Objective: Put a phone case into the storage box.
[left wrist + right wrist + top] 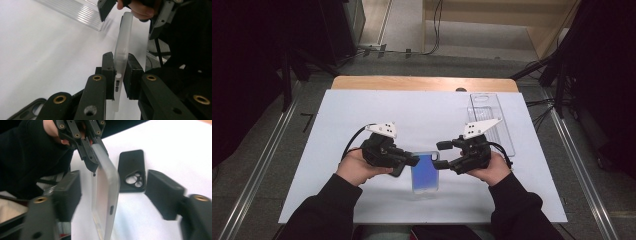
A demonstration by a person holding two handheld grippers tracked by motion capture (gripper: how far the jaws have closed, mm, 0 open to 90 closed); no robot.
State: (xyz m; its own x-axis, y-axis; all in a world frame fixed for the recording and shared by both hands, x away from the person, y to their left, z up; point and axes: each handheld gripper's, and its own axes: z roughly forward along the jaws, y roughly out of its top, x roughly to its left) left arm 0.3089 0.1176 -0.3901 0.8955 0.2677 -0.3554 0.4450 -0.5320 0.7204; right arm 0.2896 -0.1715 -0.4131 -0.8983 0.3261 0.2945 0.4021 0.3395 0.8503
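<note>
A frosted translucent phone case point(424, 172), blue from above, is held off the white mat in front of the person. My left gripper point(412, 161) is shut on its left end; in the left gripper view both pads point(108, 72) press on the case's thin edge point(124, 37). My right gripper point(441, 155) is open at the case's other end. In the right gripper view its jaws stand wide on either side of the case point(105, 187) without touching it. A black phone case point(132, 171) with a camera cutout lies flat on the mat, under my left gripper point(91, 157).
A clear ribbed plastic tray point(492, 122) lies at the back right of the white mat point(422, 115). The mat covers a wooden table point(422, 82). Dark stands and cables sit on the floor around the table.
</note>
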